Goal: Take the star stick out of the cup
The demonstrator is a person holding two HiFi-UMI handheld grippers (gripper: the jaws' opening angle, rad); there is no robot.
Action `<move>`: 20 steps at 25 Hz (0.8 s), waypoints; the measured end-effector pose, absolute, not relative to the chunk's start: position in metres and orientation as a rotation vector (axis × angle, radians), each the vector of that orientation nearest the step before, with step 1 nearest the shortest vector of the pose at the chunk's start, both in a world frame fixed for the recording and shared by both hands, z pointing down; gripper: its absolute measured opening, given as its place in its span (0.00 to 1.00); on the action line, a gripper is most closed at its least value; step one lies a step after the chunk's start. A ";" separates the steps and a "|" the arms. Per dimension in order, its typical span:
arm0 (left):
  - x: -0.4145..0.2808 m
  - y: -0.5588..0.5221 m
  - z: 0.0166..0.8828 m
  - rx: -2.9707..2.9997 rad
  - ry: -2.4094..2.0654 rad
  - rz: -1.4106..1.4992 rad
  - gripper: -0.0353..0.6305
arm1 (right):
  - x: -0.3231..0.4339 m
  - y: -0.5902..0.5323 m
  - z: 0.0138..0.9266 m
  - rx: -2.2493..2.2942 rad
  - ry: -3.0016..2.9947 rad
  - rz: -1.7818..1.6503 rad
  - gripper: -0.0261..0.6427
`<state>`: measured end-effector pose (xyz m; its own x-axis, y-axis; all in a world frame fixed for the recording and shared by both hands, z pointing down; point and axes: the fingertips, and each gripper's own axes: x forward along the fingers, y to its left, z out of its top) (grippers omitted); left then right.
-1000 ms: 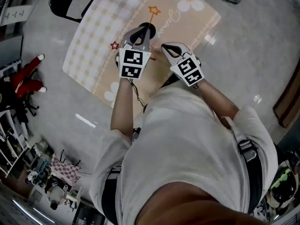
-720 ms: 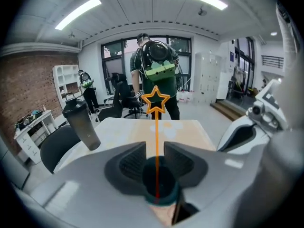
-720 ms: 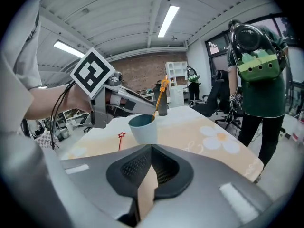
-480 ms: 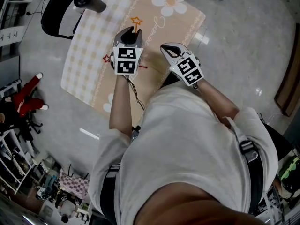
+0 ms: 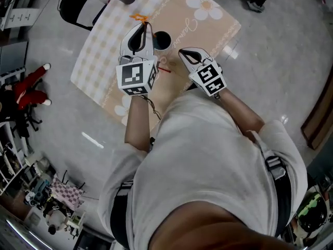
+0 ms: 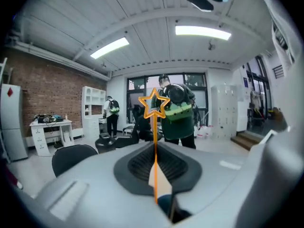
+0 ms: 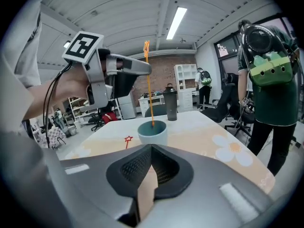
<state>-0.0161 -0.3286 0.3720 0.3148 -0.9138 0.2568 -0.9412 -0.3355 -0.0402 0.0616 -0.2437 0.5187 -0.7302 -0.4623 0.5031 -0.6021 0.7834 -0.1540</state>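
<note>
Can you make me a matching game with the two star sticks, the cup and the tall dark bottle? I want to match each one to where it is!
Things
1. orange star-topped stick
2. red star-topped stick
3. pale round cup
4. tall dark lidded bottle

Places
A. lying flat on the flowered beige mat
B. standing at the mat's far end
C. pinched in the left gripper
D. standing upright mid-mat

Pairs: 1-C, 2-A, 3-D, 4-B
</note>
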 end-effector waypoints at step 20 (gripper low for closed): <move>-0.121 -0.216 0.392 1.980 -1.884 0.071 0.06 | -0.032 -0.193 0.541 0.316 -2.548 0.357 0.04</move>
<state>-0.1210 -0.2155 0.3919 0.0882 -0.9470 0.3090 -0.9675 -0.0076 0.2529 -0.0320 -0.1928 0.5412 -0.8253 -0.1505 0.5442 -0.2941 0.9373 -0.1868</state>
